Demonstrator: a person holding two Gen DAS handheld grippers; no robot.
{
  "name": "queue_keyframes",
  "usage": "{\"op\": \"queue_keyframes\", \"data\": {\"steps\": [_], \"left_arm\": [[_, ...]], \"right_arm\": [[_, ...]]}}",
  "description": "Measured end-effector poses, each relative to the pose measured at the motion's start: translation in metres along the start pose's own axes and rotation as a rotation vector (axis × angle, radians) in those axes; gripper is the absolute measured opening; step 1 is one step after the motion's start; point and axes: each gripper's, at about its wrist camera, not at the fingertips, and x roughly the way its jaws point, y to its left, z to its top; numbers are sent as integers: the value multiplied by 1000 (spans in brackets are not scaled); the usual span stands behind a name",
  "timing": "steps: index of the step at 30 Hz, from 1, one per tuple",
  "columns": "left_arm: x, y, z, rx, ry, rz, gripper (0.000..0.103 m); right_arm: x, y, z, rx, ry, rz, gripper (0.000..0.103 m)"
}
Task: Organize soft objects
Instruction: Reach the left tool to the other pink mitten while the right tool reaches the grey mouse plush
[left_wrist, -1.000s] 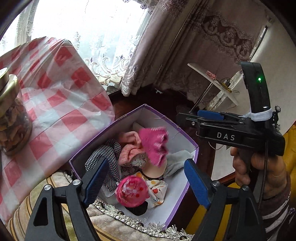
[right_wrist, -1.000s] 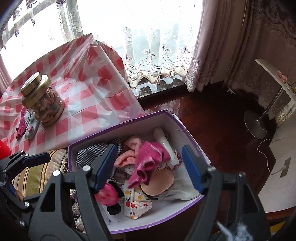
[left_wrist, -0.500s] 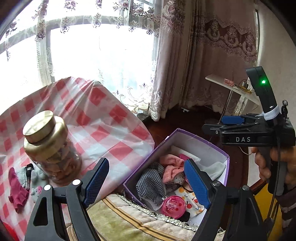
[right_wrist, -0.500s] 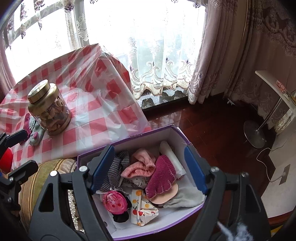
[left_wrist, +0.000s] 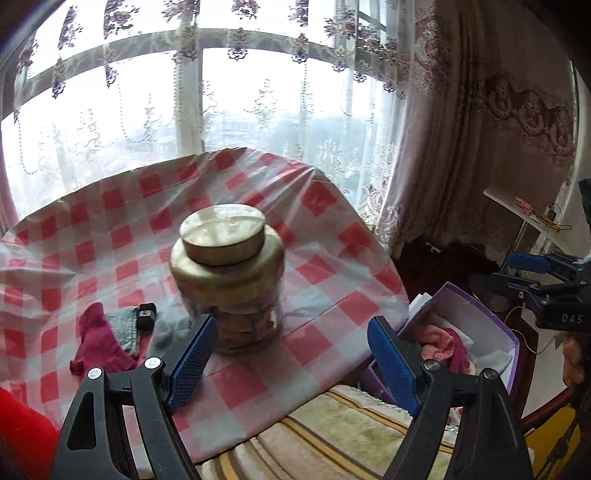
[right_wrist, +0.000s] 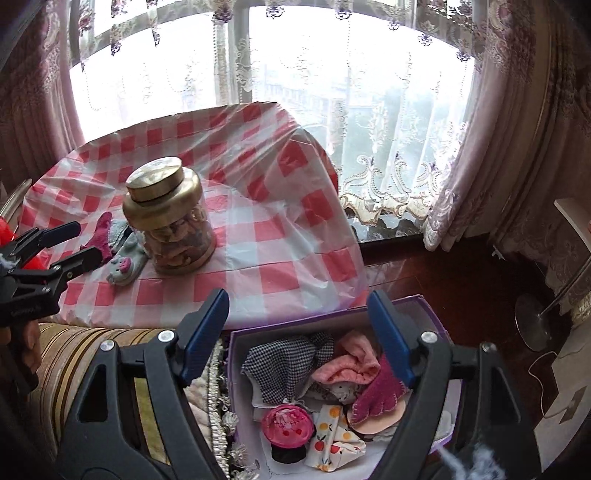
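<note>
Two grippers, left (left_wrist: 288, 354) and right (right_wrist: 297, 336), both spread and empty, aimed at counter (right_wrist: 258, 258) socks (right_wrist: 123, 264) beside jar (right_wrist: 168, 218), presumably bound for box (right_wrist: 424, 310).

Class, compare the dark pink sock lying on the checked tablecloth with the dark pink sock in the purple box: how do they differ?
The sock on the tablecloth lies left of the jar; the sock in the box sits inside the purple box. The first lies partly over a grey sock; the second is draped over a heap of other soft items. Both are dark pink, and neither is held by a gripper.
</note>
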Motion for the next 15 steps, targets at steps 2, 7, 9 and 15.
{"op": "queue_keyframes", "data": {"steps": [2,7,9,15], "left_arm": [[1,17,-2,-25,6,29,84],[0,60,-2,-83,21,104,84],[-2,81,-1,-122,22,129,84],[-6,149,-2,-278,38,216,84]], "right_arm": [[3,16,3,-27,0,30,80],[11,56,10,-77,13,141,80],[15,73,12,-101,20,170,80],[24,116,20,-174,35,241,80]]}}
